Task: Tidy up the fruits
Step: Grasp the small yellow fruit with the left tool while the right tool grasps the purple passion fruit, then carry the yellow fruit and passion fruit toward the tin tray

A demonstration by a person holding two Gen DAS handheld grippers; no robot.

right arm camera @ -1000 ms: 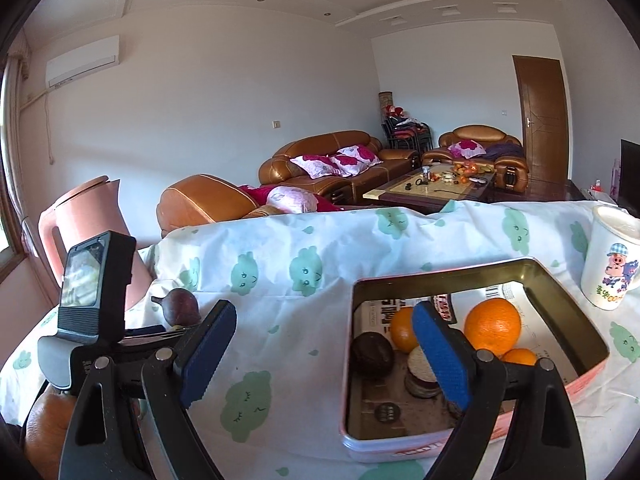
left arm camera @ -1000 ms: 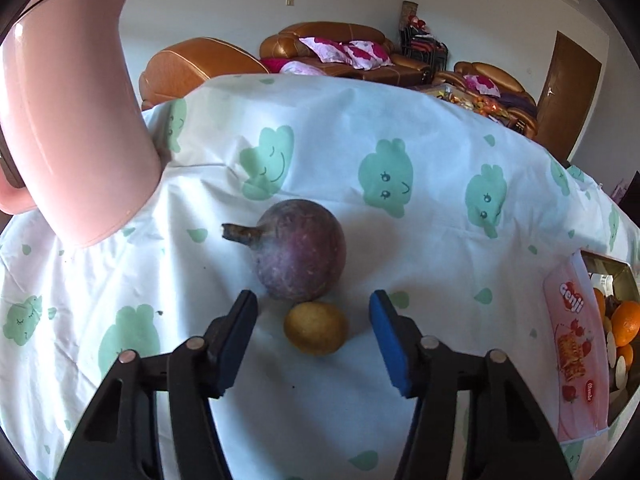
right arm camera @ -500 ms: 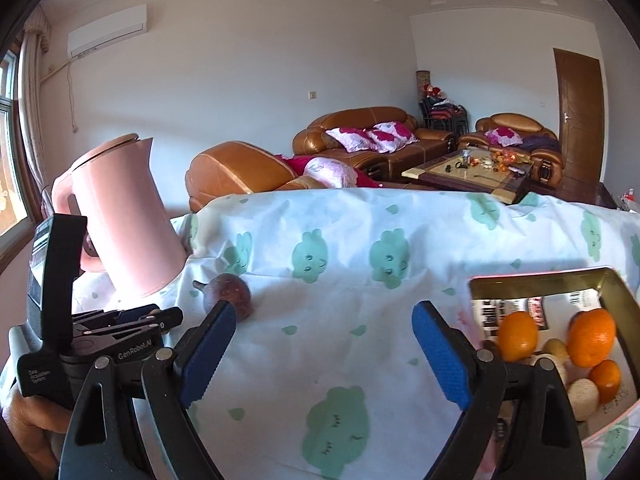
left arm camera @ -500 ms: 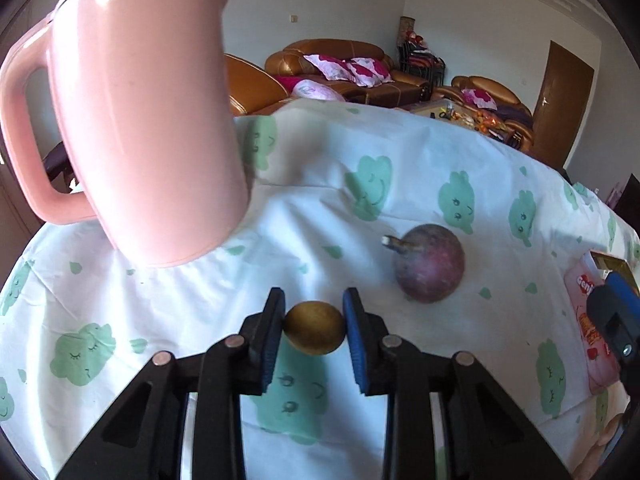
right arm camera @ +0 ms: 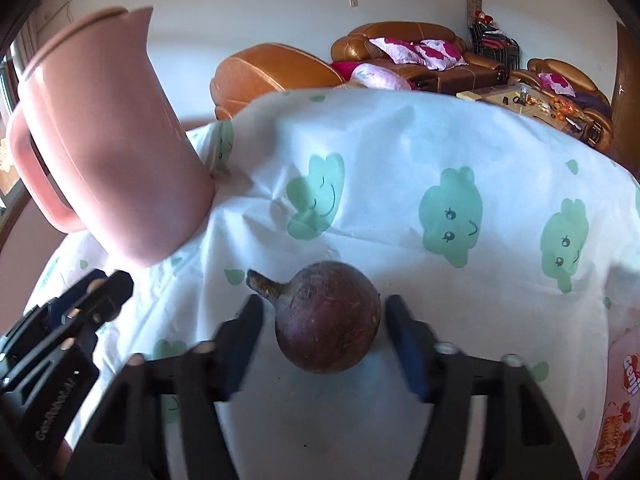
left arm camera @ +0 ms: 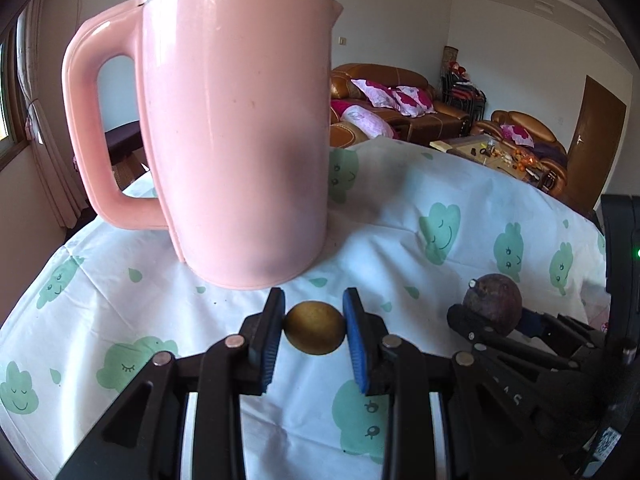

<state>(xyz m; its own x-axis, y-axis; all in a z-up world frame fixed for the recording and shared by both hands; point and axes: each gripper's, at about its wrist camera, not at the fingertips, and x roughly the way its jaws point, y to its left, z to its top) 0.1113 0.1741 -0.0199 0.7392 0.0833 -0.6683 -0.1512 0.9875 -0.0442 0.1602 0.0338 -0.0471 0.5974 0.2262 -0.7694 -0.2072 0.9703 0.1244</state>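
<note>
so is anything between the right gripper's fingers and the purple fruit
No. In the right wrist view the right gripper straddles the purple fruit; only small bare gaps remain.

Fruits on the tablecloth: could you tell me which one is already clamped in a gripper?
The small yellow-brown fruit, pinched between the left gripper pads. The large purple stemmed fruit merely sits between the open right gripper jaws.

White walls, brown leather sofas [left arm camera: 384,80] w/ pink cushions, sunlit rm.
</note>
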